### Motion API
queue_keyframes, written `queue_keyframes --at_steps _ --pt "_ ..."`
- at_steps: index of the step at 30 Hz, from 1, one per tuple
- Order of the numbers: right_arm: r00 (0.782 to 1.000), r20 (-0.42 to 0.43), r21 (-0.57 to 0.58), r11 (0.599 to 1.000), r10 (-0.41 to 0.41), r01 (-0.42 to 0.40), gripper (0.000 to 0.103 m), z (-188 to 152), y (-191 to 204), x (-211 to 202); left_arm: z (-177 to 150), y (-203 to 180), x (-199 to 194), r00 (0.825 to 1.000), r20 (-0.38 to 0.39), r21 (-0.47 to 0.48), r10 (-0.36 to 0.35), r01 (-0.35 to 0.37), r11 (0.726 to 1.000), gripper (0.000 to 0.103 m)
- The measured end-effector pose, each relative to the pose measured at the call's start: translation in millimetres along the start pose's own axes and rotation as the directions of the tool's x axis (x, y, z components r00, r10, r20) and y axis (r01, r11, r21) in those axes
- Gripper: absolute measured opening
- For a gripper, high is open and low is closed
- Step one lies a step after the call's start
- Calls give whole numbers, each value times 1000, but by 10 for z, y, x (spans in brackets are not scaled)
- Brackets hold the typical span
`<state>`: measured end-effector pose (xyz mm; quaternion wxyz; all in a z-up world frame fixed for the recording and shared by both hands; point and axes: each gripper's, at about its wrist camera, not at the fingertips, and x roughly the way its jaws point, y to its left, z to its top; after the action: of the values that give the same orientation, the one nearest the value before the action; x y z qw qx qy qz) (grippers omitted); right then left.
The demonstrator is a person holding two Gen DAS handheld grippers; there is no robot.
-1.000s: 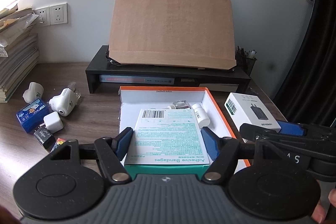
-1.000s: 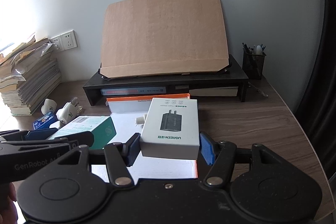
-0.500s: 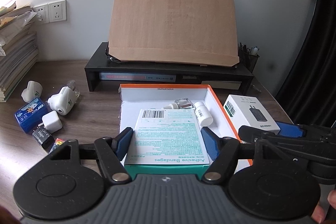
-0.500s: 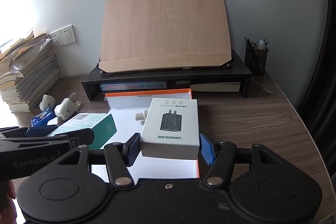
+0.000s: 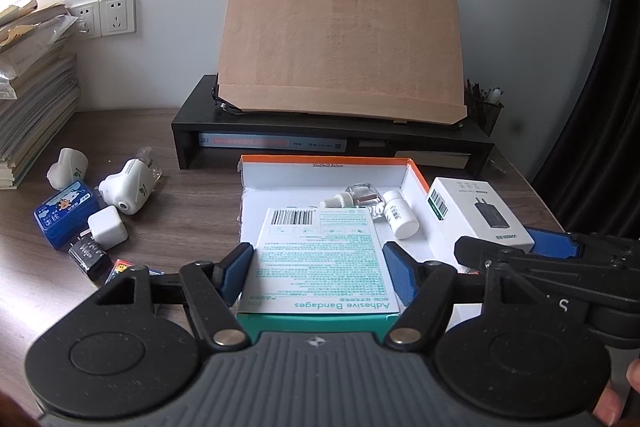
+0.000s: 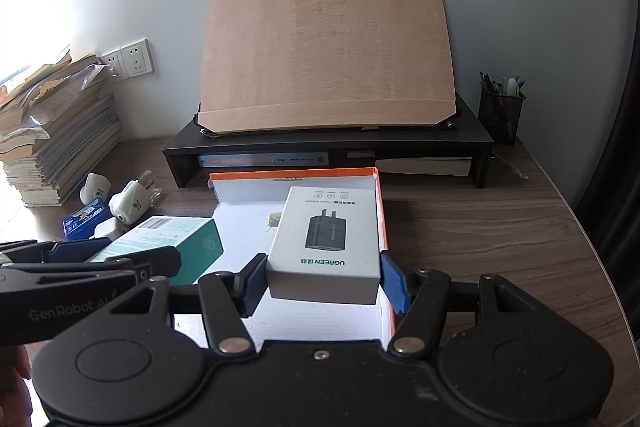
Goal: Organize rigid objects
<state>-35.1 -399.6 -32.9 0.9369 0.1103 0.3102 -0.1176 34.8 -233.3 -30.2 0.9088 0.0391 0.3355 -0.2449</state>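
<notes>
A dark wood-grain desk (image 6: pixel 480 227) carries a black monitor riser (image 5: pixel 332 135) with a flat sheet of brown cardboard (image 5: pixel 340 39) propped on top of it, its corners rounded and its surface matte. In front of the riser lies a shallow, open cardboard box (image 5: pixel 412 173), orange outside and white inside. The left gripper (image 5: pixel 318 263) pinches a teal-and-white carton of adhesive bandages (image 5: pixel 320 255) between its blue pads, holding it over the near part of the open box. The right gripper (image 6: pixel 324 277) clamps a smooth white charger box (image 6: pixel 328 239), printed with a black plug, over the right side of the same box. On the white floor of the box, beyond the bandage carton, rest a small white cylindrical bottle (image 5: pixel 400 217) and a clear glass vial (image 5: pixel 356 197), side by side. To the left on the desk sit a blue rectangular tin (image 5: pixel 66 213), two rounded white plug-in devices (image 5: pixel 130 185), a white cube charger (image 5: pixel 107 231) and a small black adapter (image 5: pixel 88 255), grouped close together beside a tall stack of papers (image 5: pixel 32 99). A black mesh pen holder (image 6: pixel 502 113) stands at the right end of the riser.
</notes>
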Motion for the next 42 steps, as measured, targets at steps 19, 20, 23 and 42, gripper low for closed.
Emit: queue_keyframes --at_steps 19,20,23,42 --pt "1000 -20 8 1000 -3 4 72 27 -9 98 24 8 104 1000 -26 1 -6 6 1000 72" --pt "1000 -21 8 1000 -3 3 72 29 -7 104 24 10 105 1000 -25 1 -5 5 1000 72" --pt "1000 -22 8 1000 -2 2 72 30 -12 111 26 16 111 1000 -27 -1 -3 3 1000 72" --pt "1000 -30 9 1000 -5 5 72 35 -15 183 49 64 152 999 -33 -10 2 -3 1000 72"
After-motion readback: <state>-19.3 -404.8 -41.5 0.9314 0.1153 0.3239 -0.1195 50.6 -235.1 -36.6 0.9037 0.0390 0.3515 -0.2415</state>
